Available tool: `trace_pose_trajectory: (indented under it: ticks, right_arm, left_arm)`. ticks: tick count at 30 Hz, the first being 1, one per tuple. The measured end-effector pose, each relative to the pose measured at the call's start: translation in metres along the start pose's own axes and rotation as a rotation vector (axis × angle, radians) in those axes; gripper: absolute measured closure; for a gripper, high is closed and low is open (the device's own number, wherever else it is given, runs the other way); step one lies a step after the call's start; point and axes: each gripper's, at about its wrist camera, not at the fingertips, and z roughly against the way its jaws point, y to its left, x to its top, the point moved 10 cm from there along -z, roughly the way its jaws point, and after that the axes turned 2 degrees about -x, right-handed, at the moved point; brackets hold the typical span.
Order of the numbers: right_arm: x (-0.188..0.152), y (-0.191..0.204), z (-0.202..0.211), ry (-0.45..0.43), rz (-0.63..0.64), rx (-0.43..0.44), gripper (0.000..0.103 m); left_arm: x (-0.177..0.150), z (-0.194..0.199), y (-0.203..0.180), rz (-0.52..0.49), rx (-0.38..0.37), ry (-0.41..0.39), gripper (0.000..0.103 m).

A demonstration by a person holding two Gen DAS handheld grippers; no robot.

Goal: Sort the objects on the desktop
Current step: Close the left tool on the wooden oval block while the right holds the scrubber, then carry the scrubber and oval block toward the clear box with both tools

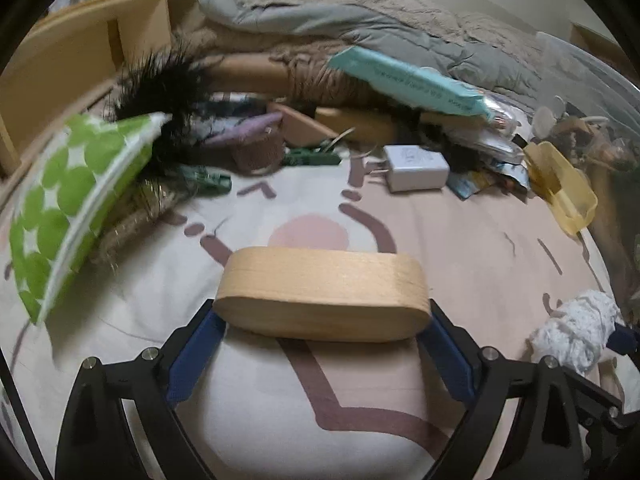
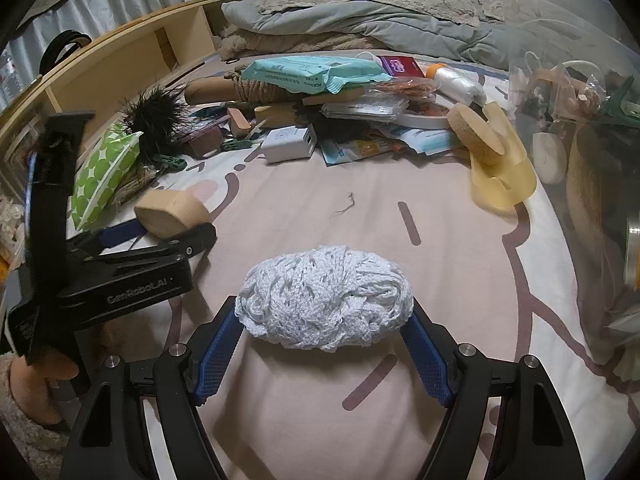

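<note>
A pale oval wooden block (image 1: 320, 296) lies crosswise between the blue pads (image 1: 192, 356) of my left gripper (image 1: 322, 314), which touch both of its ends. It hangs just over the patterned bedsheet (image 1: 460, 240). The right wrist view shows the same block (image 2: 170, 210) in the left gripper (image 2: 168, 234) at the left. My right gripper (image 2: 324, 314) is shut on a white knitted bundle (image 2: 324, 296), one pad against each side. That bundle (image 1: 576, 334) also shows at the right edge of the left wrist view.
A heap lies at the back of the bed: a teal wipes pack (image 2: 312, 74), a white charger (image 2: 288, 144), a green dotted packet (image 2: 106, 168), black feathers (image 2: 154, 116) and a yellow plastic piece (image 2: 500, 176). A clear bin (image 2: 580, 80) stands at the right. A wooden shelf (image 2: 120, 52) runs along the left.
</note>
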Motion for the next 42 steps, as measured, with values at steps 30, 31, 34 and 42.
trace_pose_trajectory:
  ticks: [30,31,34,42]
  right_arm:
    - [0.021,-0.001,0.048,-0.135,-0.002,-0.009,0.024]
    - [0.021,-0.001,0.055,-0.146,-0.005,-0.008,0.024]
    - [0.024,-0.002,0.083,-0.195,-0.008,-0.001,0.024]
    - [0.06,-0.039,0.183,-0.356,-0.016,-0.074,0.024]
  left_arm:
    - [0.017,0.059,-0.004,0.068,-0.111,-0.135,0.009]
    - [0.018,0.063,-0.004,0.064,-0.115,-0.144,0.009]
    - [0.019,0.074,-0.004,0.058,-0.129,-0.162,0.009]
    - [0.02,0.097,-0.006,0.045,-0.171,-0.195,0.009]
